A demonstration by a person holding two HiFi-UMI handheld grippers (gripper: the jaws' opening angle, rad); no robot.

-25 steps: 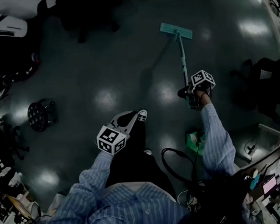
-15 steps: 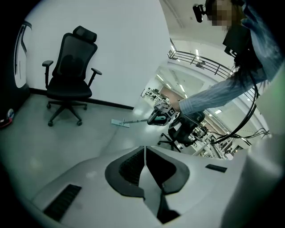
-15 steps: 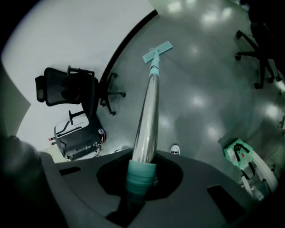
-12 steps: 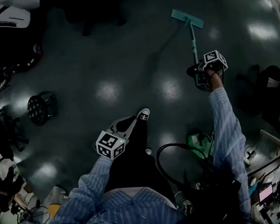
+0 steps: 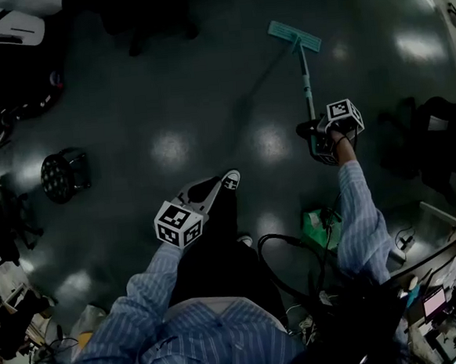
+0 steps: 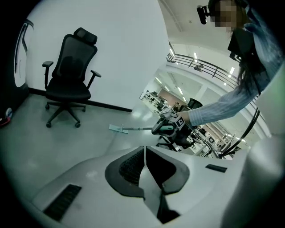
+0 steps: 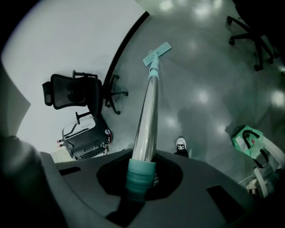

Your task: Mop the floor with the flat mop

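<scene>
The flat mop has a teal pad (image 5: 294,36) lying flat on the dark glossy floor and a metal pole (image 5: 307,85) running back to my right gripper (image 5: 321,140). That gripper is shut on the pole's teal grip (image 7: 139,178); the pole (image 7: 147,116) runs away to the pad (image 7: 156,52). My left gripper (image 5: 200,197) hangs by the person's leg, shut and holding nothing, jaws pressed together (image 6: 144,165). From the left gripper view the mop (image 6: 119,129) and the right gripper (image 6: 171,128) show ahead.
A black office chair (image 6: 70,73) stands against the white wall. A round black stool (image 5: 61,173) sits at the left. A green bag (image 5: 319,226) and a black cable loop (image 5: 284,247) lie near the person's feet. Desks and gear crowd the right edge.
The right gripper pushed the mop forward and then drew it back a little toward the person. The left gripper stayed by the leg.
</scene>
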